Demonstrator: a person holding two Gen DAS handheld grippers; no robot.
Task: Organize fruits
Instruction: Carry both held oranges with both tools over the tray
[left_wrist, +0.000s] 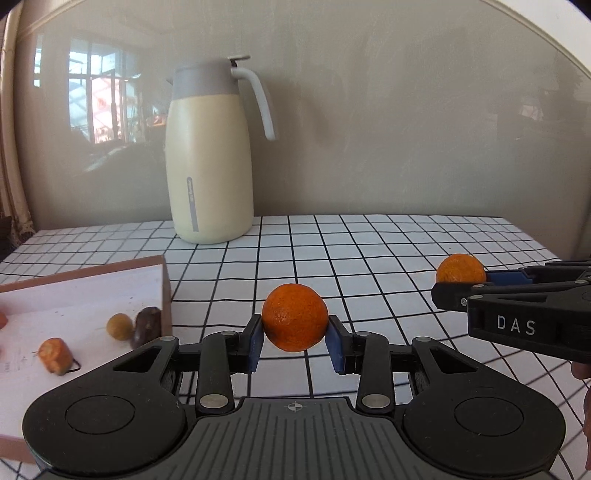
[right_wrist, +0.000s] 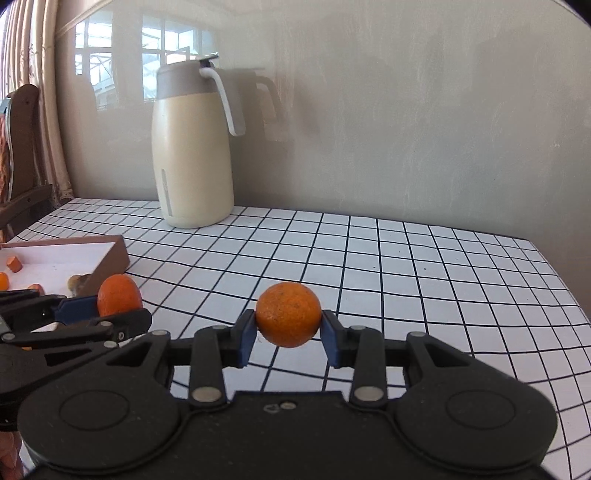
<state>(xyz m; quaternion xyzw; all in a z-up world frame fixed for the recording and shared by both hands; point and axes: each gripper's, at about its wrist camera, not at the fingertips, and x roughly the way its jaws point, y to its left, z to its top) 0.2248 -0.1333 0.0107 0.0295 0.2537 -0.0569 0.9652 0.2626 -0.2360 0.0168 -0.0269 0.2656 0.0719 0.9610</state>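
Item one: left gripper (left_wrist: 294, 341), blue pads pinching a small orange (left_wrist: 294, 322) at its widest part, clear above the cloth. Item two: right gripper (right_wrist: 288, 336), likewise clamped on a second orange (right_wrist: 288, 314), also off the table.

Item three: shallow box (left_wrist: 167, 288), brown walls, white floor, at the near left. Contents: an orange-coloured piece (left_wrist: 55, 356), a yellowish fruit (left_wrist: 119, 326), a dark fruit (left_wrist: 147, 323) against the right wall; other pieces sit farther left, too small to identify.

Risks, as judged: round, smooth-skinned fruit held only at two points could roll out if either grip loosens or tilts. The two tools stand close side by side, so they could knock together on the way to the box. A fruit let go from a height may bounce over the low wall or strike what lies inside.

Surface: white cloth (right_wrist: 406, 280) with black grid. Room: cream jug (left_wrist: 208, 155) at the far side, glossy grey wall (left_wrist: 406, 129) reflecting a window, curtain (right_wrist: 48, 110) at the far left.
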